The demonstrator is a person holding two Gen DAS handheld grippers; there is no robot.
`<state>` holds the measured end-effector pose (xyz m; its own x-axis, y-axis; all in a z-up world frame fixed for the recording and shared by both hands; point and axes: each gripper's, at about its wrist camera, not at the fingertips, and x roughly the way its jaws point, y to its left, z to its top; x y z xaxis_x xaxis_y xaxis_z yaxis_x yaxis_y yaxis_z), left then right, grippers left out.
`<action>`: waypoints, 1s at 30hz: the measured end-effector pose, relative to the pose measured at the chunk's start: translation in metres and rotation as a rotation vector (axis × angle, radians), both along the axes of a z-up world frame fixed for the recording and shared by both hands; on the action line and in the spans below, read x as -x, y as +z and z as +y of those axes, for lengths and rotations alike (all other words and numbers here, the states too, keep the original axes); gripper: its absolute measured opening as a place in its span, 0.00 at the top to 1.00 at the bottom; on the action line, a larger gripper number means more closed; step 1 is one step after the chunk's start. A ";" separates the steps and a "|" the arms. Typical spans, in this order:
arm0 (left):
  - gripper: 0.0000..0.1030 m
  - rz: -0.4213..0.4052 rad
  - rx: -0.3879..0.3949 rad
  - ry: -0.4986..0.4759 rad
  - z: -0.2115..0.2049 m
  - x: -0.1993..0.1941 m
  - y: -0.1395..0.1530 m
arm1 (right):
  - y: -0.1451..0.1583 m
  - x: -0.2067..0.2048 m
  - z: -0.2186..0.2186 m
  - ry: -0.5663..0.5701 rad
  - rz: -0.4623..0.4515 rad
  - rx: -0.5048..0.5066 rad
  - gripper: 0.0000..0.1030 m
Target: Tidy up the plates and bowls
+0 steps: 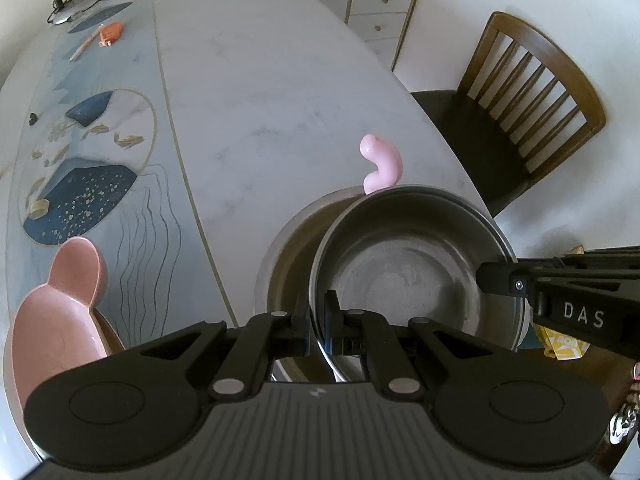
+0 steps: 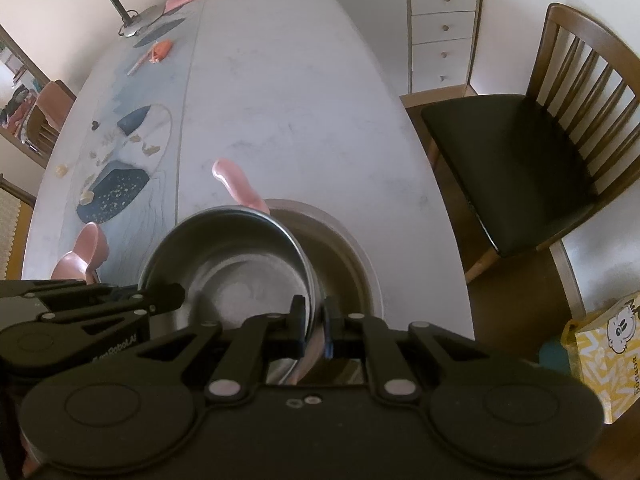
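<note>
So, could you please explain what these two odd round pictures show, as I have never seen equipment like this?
No robot arm is involved: a person holds a black two-finger gripper in each hand, and a wide-angle camera on each gripper looks along its fingers. That is why the pictures bulge.

One picture is from the left gripper, the other from the right gripper. Each is shut on the rim of the same steel bowl, on opposite sides, so each camera also sees the other gripper at its edge. This bowl is carried tilted above a larger steel bowl that stands on the table.

Also on the table are a pink bear-shaped dish and a curved pink object behind the bowls, with a desk lamp at the far end. A wooden chair stands beside the table.
</note>
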<state>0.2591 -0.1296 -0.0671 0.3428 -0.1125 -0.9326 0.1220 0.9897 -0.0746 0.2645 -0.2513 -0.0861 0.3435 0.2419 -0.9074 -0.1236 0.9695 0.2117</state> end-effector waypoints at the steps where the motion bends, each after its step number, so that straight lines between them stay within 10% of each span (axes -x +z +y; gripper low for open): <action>1: 0.95 0.004 0.004 0.001 0.001 -0.001 0.000 | 0.000 -0.001 -0.001 -0.004 0.004 -0.006 0.90; 14: 0.91 0.021 0.052 0.013 0.012 -0.002 -0.002 | 0.008 -0.001 -0.004 0.005 -0.012 -0.033 0.77; 30: 0.58 -0.059 0.053 0.050 0.029 0.013 0.020 | 0.027 0.013 -0.005 0.064 -0.080 -0.074 0.61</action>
